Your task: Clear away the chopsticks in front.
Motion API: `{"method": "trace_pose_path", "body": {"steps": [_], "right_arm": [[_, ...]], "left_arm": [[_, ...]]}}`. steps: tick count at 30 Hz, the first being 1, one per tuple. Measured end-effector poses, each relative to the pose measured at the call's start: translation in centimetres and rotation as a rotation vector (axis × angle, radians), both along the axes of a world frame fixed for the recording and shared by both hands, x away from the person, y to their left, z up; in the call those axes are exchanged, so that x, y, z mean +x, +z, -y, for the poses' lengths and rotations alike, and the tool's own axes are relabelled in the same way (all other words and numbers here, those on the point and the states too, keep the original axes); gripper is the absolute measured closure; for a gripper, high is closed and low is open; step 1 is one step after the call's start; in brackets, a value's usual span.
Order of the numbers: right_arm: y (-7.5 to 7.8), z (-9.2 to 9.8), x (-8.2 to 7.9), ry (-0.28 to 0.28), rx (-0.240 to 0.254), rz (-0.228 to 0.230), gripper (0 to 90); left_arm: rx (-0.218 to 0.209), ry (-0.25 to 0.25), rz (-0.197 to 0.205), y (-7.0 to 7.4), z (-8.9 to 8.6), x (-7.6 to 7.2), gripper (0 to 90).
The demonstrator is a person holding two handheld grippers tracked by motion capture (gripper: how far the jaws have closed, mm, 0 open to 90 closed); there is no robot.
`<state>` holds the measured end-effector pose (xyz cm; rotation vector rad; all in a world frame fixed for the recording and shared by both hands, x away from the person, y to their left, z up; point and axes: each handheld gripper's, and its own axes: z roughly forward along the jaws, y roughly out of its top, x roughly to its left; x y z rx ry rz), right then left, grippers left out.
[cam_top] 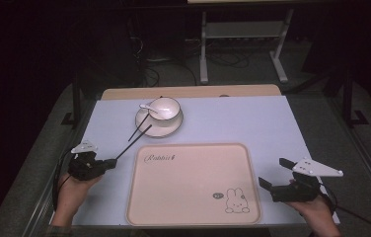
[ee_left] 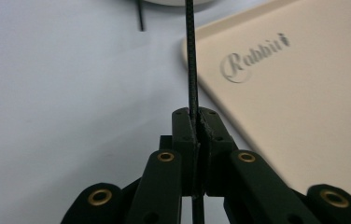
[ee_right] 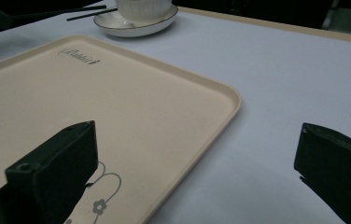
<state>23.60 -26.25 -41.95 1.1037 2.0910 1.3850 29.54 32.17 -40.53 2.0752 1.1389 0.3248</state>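
My left gripper (cam_top: 112,161) (ee_left: 197,116) sits at the table's left, shut on a black chopstick (cam_top: 134,143) (ee_left: 191,56). That chopstick's far end points toward a white saucer (cam_top: 159,129). A second black chopstick (cam_top: 145,118) (ee_left: 140,18) rests with one end on the saucer. On the saucer stands a white cup (cam_top: 166,108) (ee_right: 143,7), and a white spoon (cam_top: 148,107) leans at its left. My right gripper (cam_top: 272,172) (ee_right: 194,135) hovers open near the right edge of a beige tray (cam_top: 193,182) (ee_right: 117,93), with nothing between its jaws.
The tray carries a rabbit drawing (cam_top: 235,201) and the word "Rabbit" (ee_left: 253,56). A pale cloth (cam_top: 252,123) covers the table, and a wooden edge (cam_top: 193,92) shows at the back. Beyond it on the dark floor stand a metal frame (cam_top: 242,44) and cables.
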Motion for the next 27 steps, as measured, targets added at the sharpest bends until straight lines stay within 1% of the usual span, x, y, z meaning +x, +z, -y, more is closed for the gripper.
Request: {"method": "trace_pose_path", "body": {"steps": [1, 4, 5, 7, 11, 13, 17, 21, 22, 23, 27], "right_arm": [[0.0, -0.1, 0.0, 0.002, -0.004, 0.001, 0.0], [0.0, -0.3, 0.0, 0.006, -0.008, 0.002, 0.0], [0.0, -0.3, 0.0, 0.009, -0.011, 0.004, 0.0], [0.0, -0.4, 0.1, 0.011, -0.015, 0.005, 0.0], [0.0, -0.4, 0.1, 0.012, -0.015, 0.008, 0.0], [0.0, -0.5, 0.1, 0.014, -0.015, 0.009, 0.0], [0.0, -0.5, 0.0, 0.021, -0.016, 0.016, 0.0], [0.0, -0.5, 0.0, 0.022, -0.017, 0.019, 0.0], [0.0, -0.5, 0.0, 0.021, -0.017, 0.019, 0.0], [0.0, -0.5, 0.0, 0.022, -0.015, 0.019, 0.0], [0.0, -0.5, 0.0, 0.020, -0.015, 0.023, 0.0]], "left_arm": [[0.004, -0.009, 0.004, 0.1, 0.2, -0.2, 85.6], [-0.008, -0.041, 0.010, 0.2, 1.3, -0.7, 85.6], [-0.005, -0.048, 0.011, 0.2, 1.6, -0.8, 85.6], [-0.010, -0.069, 0.005, 0.0, 2.6, -1.1, 85.6], [-0.006, -0.120, -0.006, -0.3, 4.6, -1.4, 85.6], [0.011, -0.142, -0.009, -0.4, 5.6, -1.6, 85.6], [0.026, -0.182, -0.013, -0.7, 7.2, -1.7, 85.6], [0.045, -0.204, -0.026, -1.2, 8.7, -1.6, 85.6], [0.067, -0.210, -0.031, -1.4, 9.2, -1.6, 85.6], [0.079, -0.215, -0.032, -1.5, 9.4, -1.5, 85.6], [0.111, -0.229, -0.049, -2.2, 10.0, -1.4, 85.6]]}}
